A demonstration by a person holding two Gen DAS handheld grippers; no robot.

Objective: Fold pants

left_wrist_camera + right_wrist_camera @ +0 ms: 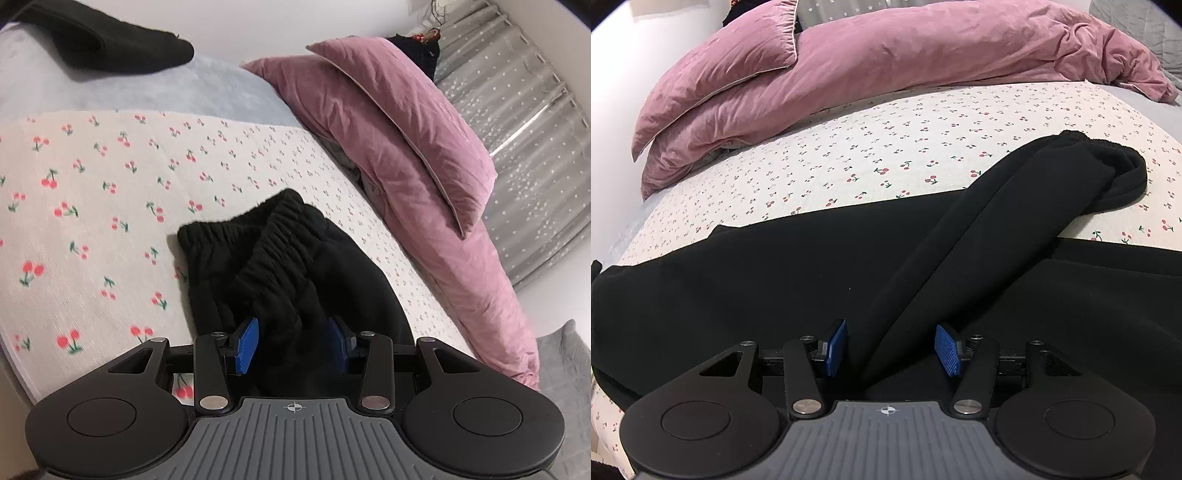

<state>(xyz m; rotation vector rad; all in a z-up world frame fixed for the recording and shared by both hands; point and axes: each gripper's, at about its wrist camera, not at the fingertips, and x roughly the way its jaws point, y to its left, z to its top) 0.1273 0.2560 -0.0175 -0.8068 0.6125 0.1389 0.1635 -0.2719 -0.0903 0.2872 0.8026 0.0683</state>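
Note:
Black pants lie on a cherry-print bedsheet [886, 140]. In the left wrist view the elastic cuffs of the pants [266, 236] lie ahead, and the legs run back between the fingers of my left gripper [293, 345], which is open with black fabric between the blue pads [245, 345]. In the right wrist view the wide body of the pants [738, 280] spreads across the sheet, with one leg [997, 221] folded diagonally over it toward the cuff at the far right. My right gripper [892, 349] is open around that leg's fold.
A pink duvet and pillow [849, 62] are piled along the far side of the bed. Another black garment [110, 37] lies at the far left on a pale blue sheet. Grey star-print curtains [517, 110] hang beyond the bed.

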